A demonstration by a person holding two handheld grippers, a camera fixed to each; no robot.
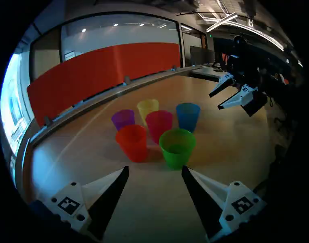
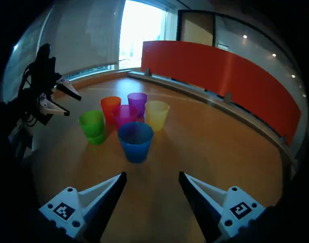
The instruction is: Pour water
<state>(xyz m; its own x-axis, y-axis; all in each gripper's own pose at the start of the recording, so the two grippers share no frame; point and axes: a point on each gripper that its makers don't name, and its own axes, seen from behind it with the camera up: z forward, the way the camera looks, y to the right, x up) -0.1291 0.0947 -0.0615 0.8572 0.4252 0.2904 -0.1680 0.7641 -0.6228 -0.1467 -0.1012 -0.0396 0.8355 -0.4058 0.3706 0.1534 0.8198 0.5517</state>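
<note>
As I held both tools short of the cluster, my left gripper [image 1: 154,168] stood wide apart with nothing between its fingers. My right gripper [image 2: 152,174] was just as wide and just as empty. Six plastic cups sat bunched on the wooden table [image 1: 235,141], straight ahead of both tools.

Off my left fingertips the green cup [image 1: 177,148] came nearest, a touch to the right, with the red cup [image 1: 133,141] close beside it on the left. The pink cup [image 1: 159,123] stood just behind those two, and the purple cup [image 1: 123,119], yellow cup [image 1: 148,107] and blue cup [image 1: 187,115] were farthest out. From my right tool the blue one was nearest, dead ahead.

Something darker lay low inside the green cup, though I could not tell if it was water.

I judged these cups thin, light and smooth, with walls likely to flex under a hard squeeze. A filled one would weigh more and slosh. The place to take hold looked like mid-wall, below the rim, one finger on each side. With the neighbours so close, the nearest cup offered the cleanest way in, and a gentle, steady pinch seemed right.
</note>
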